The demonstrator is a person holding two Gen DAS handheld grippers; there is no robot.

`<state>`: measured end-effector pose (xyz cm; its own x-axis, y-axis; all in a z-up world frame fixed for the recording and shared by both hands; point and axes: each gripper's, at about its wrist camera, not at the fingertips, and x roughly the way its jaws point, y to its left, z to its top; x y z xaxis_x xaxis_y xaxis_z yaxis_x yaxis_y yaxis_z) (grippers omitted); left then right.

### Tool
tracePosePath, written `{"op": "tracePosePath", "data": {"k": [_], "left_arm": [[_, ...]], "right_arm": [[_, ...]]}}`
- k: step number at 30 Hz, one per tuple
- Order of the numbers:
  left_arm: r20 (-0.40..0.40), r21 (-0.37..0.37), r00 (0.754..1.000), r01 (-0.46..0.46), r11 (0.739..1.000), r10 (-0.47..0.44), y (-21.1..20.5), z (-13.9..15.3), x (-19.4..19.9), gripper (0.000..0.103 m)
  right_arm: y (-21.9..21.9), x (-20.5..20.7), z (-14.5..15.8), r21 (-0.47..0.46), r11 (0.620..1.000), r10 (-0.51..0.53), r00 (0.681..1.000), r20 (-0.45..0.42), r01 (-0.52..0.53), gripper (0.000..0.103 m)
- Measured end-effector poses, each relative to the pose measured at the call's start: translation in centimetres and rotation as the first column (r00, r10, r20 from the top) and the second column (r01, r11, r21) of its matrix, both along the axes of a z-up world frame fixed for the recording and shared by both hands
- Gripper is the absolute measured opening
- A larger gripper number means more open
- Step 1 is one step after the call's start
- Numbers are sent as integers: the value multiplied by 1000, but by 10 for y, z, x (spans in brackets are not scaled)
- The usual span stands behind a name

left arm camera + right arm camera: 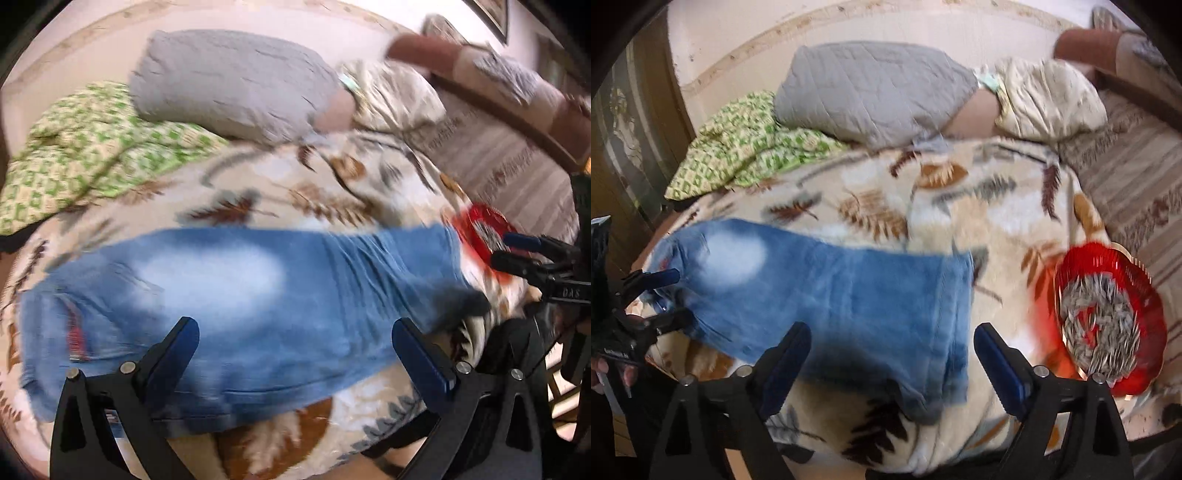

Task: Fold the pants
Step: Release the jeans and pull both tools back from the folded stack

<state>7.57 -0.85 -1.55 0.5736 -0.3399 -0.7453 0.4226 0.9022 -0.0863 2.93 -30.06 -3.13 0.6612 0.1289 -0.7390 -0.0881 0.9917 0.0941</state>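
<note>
Blue jeans (258, 288) with a pale faded patch lie in one long band across a leaf-patterned blanket (295, 199). Their waist end, with a red label, is at the left in the left wrist view. My left gripper (295, 332) hovers open above the near edge of the jeans, nothing between its fingers. My right gripper (892, 334) is open too, above the leg end of the jeans (831, 295), clear of the cloth. Each gripper also shows in the other's view: the right gripper (511, 249) beside the leg end, the left gripper (670, 297) open at the waist end.
A red bowl (1067, 266) full of seeds stands on the blanket just right of the leg end. At the back lie a grey quilted pillow (229, 81), a green patterned cloth (92, 158) and a cream cushion (391, 96). A striped cover (1137, 192) lies at the right.
</note>
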Motion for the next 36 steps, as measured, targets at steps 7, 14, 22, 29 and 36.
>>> {"op": "tracePosePath", "data": {"k": [7, 14, 22, 29, 36], "left_arm": [[61, -11, 973, -224, 975, 224, 70, 19, -5, 103], [37, -72, 905, -420, 905, 423, 150, 11, -28, 103], [10, -56, 809, -586, 808, 587, 218, 2, -44, 103], [-52, -91, 747, -664, 742, 663, 257, -14, -52, 103], [-84, -108, 743, -669, 735, 664, 266, -23, -43, 103]], "right_arm": [[54, 22, 38, -40, 992, 120, 989, 83, -117, 96], [144, 40, 51, -93, 954, 295, 950, 107, -286, 101], [222, 53, 45, -76, 908, 417, 904, 90, -412, 103], [249, 70, 47, -70, 884, 466, 882, 72, -461, 103], [266, 79, 46, -85, 865, 501, 864, 60, -495, 103]]}}
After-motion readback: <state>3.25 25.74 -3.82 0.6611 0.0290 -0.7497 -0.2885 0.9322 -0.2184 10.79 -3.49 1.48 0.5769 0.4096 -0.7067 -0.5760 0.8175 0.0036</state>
